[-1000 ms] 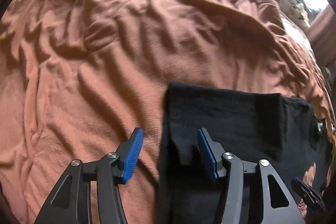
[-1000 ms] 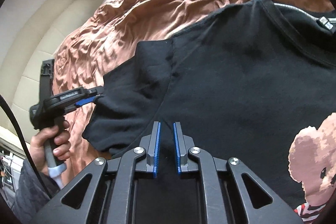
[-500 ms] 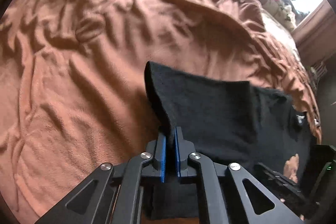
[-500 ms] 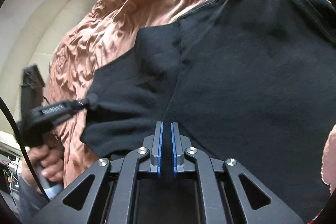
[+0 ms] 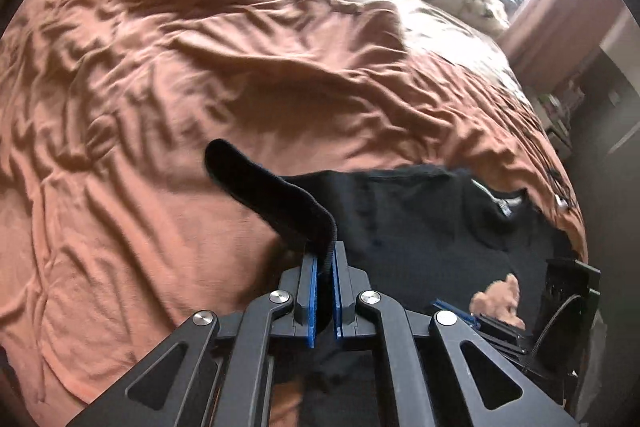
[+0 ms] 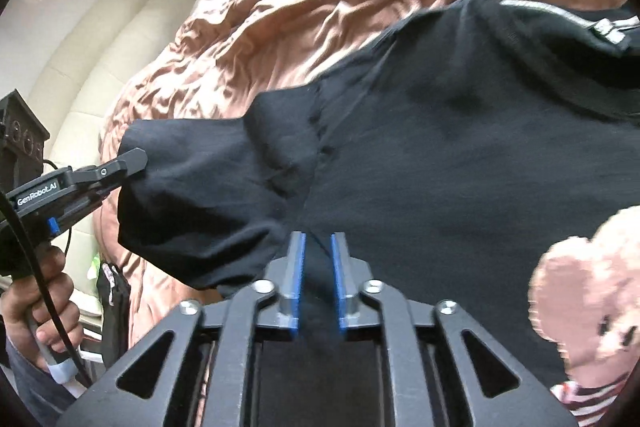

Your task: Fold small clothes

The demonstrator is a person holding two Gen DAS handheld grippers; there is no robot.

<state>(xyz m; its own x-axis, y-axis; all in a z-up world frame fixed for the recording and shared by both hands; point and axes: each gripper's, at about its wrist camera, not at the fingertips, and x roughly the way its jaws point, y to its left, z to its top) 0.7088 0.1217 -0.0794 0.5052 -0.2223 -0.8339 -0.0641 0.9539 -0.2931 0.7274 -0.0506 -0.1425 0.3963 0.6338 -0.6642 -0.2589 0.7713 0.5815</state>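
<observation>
The black cotton T-shirt with a teddy-bear print (image 6: 460, 155) lay on the rumpled rust-brown bedspread (image 5: 200, 67). The left gripper (image 5: 325, 267) was clamped on the sleeve hem (image 5: 280, 199), lifted clear. The right gripper (image 6: 318, 247) was opening, black fabric between its pads; contact was unclear. The print was cut off at the frame edge.

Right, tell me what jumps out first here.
A black T-shirt sprawls across the rumpled rust-brown bedspread, a pink teddy-bear print at its right edge. The left gripper is clamped on the sleeve, lifting it; the right gripper is opening, cloth between its pads.
</observation>
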